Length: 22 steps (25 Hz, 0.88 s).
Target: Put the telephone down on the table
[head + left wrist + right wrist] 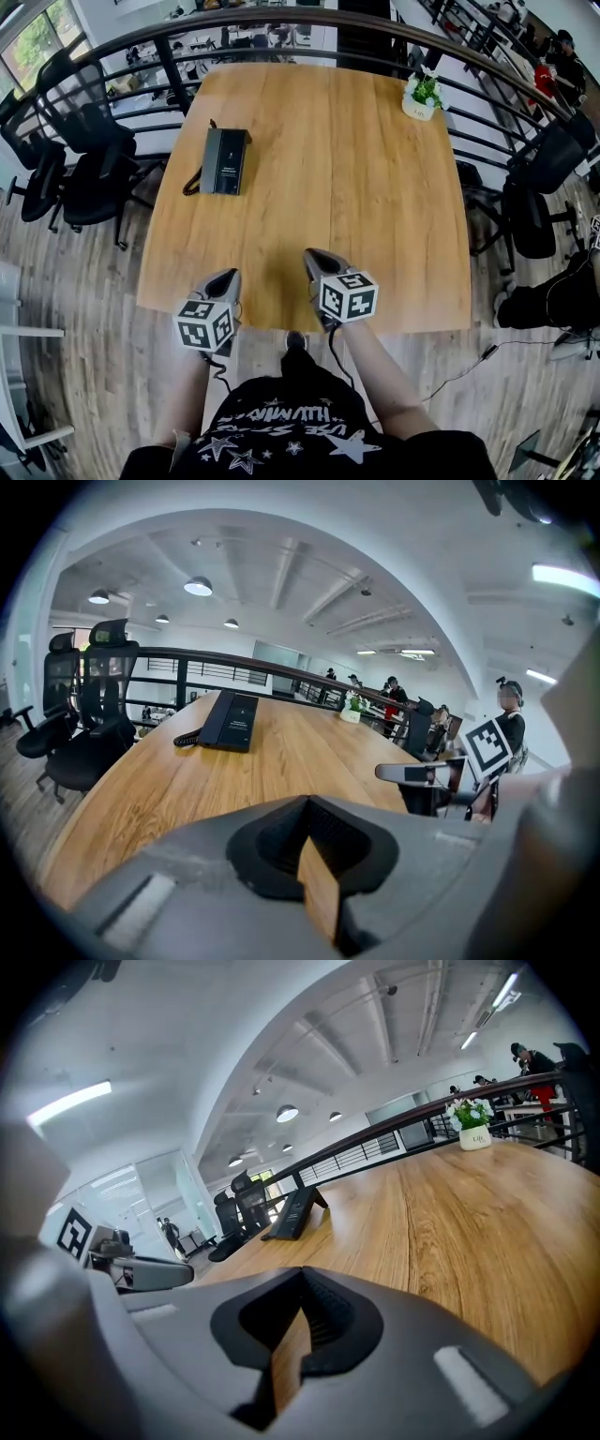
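Head view: the telephone (225,161) lies flat on the table (366,187), near its far left edge. The left gripper (225,278) and right gripper (315,257) are at the near edge, jaws pressed together and holding nothing.

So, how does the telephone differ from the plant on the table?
The telephone is black and low, with a coiled cord; the plant is green and stands upright in a white pot. The telephone sits near the left edge of the table, the plant at its far right corner. Both rest on it.
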Tool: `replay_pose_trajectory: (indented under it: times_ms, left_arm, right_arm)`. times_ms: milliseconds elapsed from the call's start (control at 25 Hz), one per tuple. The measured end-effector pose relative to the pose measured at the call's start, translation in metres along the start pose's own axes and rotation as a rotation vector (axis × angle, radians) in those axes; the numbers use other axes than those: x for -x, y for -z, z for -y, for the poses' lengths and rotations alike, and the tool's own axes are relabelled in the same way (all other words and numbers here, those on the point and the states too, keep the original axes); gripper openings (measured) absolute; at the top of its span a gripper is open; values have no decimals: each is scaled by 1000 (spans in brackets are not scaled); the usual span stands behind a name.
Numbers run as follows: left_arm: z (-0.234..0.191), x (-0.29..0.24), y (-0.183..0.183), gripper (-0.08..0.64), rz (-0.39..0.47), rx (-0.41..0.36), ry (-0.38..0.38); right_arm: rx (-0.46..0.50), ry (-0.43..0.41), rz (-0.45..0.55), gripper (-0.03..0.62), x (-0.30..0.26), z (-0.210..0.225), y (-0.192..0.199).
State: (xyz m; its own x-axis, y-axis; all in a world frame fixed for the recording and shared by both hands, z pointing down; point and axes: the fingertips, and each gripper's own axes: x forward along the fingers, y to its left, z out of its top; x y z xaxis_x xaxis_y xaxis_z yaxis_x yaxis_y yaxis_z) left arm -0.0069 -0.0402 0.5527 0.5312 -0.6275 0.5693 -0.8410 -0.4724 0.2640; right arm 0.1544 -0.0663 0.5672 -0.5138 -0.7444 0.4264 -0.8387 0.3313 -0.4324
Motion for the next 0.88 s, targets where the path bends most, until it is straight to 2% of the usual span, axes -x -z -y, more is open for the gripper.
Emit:
replay_pose_trajectory:
  times_ms: [440, 880]
  left_arm:
    - [18, 59, 24, 2, 32, -19, 62]
    - [21, 123, 68, 2, 45, -26, 85]
  right_arm:
    - [29, 79, 44, -2, 59, -48, 20]
    - [59, 102, 76, -2, 106, -106, 53]
